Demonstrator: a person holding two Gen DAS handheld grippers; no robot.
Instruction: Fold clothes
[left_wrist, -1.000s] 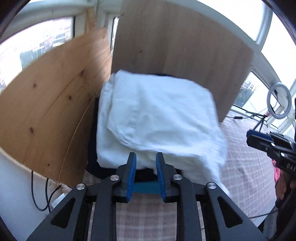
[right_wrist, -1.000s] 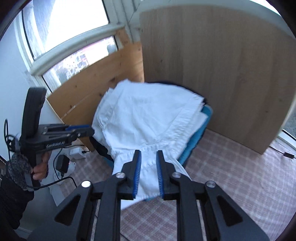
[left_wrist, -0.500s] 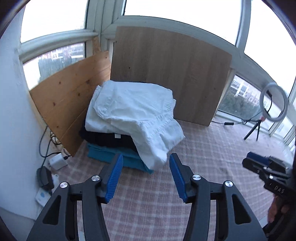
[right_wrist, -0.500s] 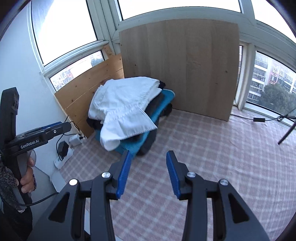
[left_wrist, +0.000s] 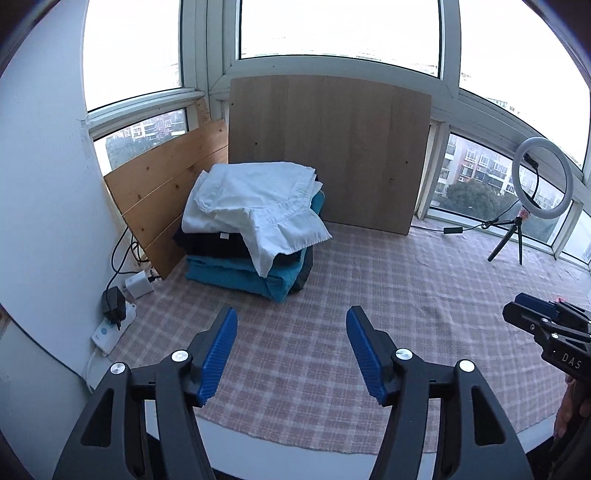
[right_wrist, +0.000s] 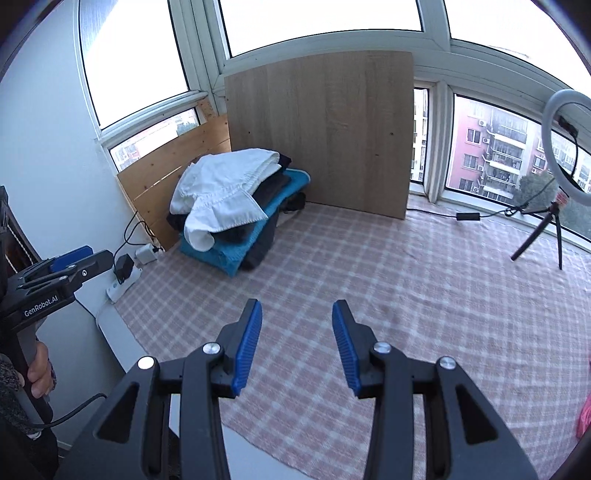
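Note:
A folded white garment (left_wrist: 255, 199) (right_wrist: 221, 188) tops a stack of folded clothes in the far left corner, over a dark piece (left_wrist: 210, 242) and a teal one (left_wrist: 236, 275) (right_wrist: 225, 254). One white flap hangs down the stack's front. My left gripper (left_wrist: 291, 343) hovers well back from the stack over the checked cloth (left_wrist: 369, 295), its jaws opening with nothing between them. My right gripper (right_wrist: 297, 338) is also open and empty, equally far back. Each gripper shows at the edge of the other's view, held by a hand (right_wrist: 38, 369).
Two wooden boards (left_wrist: 328, 147) (right_wrist: 166, 173) lean against the windows behind the stack. A power strip with chargers and cables (left_wrist: 114, 314) lies by the left wall. A ring light on a tripod (left_wrist: 532, 199) stands at the right, its cable across the cloth. Something pink (right_wrist: 583, 417) peeks in at the right edge.
Both grippers let go of the white garment, opened, and drew back from the stack; the garment now rests on top with a flap hanging over the front.

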